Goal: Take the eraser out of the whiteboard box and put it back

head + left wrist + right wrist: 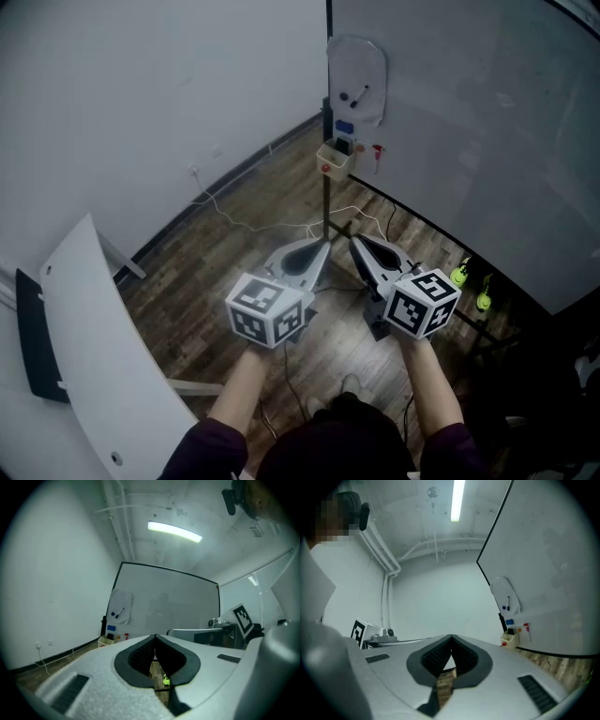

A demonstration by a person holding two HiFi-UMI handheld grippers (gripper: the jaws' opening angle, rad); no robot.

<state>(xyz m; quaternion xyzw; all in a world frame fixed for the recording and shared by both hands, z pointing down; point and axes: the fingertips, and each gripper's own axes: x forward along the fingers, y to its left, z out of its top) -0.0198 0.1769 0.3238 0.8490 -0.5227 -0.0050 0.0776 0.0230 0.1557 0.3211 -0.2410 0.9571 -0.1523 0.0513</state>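
Observation:
A small cream box (pixel 335 157) hangs at the lower left corner of the big whiteboard (pixel 469 122). A dark block (pixel 343 145), which looks like the eraser, sticks up out of it. A blue piece (pixel 344 128) is stuck to the board just above. My left gripper (pixel 323 251) and right gripper (pixel 356 242) are side by side, well short of the box, both shut with nothing between the jaws. The box (pixel 105 641) shows far to the left in the left gripper view. In the right gripper view the box (pixel 508 640) is at the right.
A white rounded sheet (pixel 356 80) with a marker and a magnet hangs above the box. Red magnets (pixel 377 150) sit beside it. Cables (pixel 281 225) trail over the wood floor. A white tabletop (pixel 103 347) is at my left, and yellow-green objects (pixel 459 275) lie under the board.

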